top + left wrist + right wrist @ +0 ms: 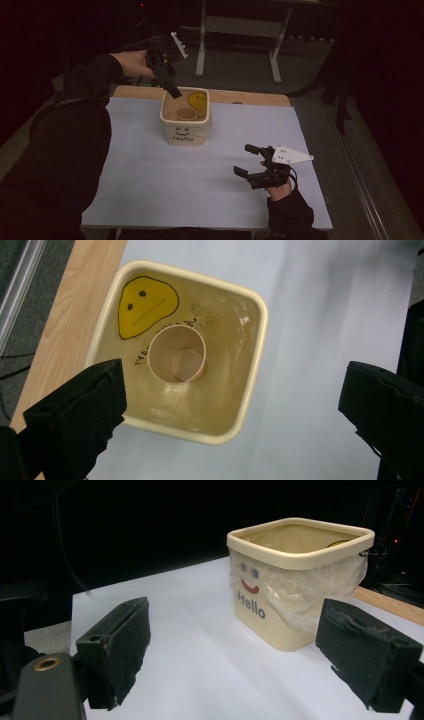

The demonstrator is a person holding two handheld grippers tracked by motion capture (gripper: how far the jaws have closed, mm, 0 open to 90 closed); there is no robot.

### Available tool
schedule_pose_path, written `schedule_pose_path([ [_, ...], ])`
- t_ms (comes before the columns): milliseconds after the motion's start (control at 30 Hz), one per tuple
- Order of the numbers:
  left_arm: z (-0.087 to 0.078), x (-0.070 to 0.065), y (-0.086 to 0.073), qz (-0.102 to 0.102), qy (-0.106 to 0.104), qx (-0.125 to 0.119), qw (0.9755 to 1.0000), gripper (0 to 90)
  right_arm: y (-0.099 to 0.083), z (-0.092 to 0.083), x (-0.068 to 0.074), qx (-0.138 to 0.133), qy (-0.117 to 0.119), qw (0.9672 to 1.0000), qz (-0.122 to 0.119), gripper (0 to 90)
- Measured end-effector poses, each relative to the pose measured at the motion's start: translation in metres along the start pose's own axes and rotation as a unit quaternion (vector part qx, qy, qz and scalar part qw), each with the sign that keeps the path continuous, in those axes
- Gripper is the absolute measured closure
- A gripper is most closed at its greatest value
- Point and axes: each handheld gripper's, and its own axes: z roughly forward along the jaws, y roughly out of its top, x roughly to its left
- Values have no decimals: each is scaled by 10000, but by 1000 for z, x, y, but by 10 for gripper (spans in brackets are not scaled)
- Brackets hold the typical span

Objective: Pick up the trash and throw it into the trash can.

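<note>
High view: the cream bin [185, 131] is set near the counter's [150, 170] far edge, with the left tool [172, 90] above its rim.

Left gripper view: jaws spread; a paper cup [176, 354] stands inside.

Right gripper view: the right tool [240, 652] is released, empty, well short of the bin.
</note>
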Motion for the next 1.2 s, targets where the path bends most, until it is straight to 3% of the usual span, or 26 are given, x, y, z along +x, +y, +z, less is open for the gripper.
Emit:
schedule_pose_path([
  [267, -3, -12, -10, 102, -94, -144, 9998, 2, 0, 0, 0, 8, 8, 10000, 20, 140],
  [800, -3, -25, -40, -84, -178, -296, 9994, 2, 0, 2, 0, 5, 26, 10000, 4, 140],
  [900, -3, -27, -47, -135, -216, -451, 9987, 2, 0, 2, 0, 6, 25, 10000, 5, 140],
  [1200, 4, -39, -67, -111, -224, -493, 9985, 2, 1, 1, 1, 15, 6, 10000, -7, 140],
])
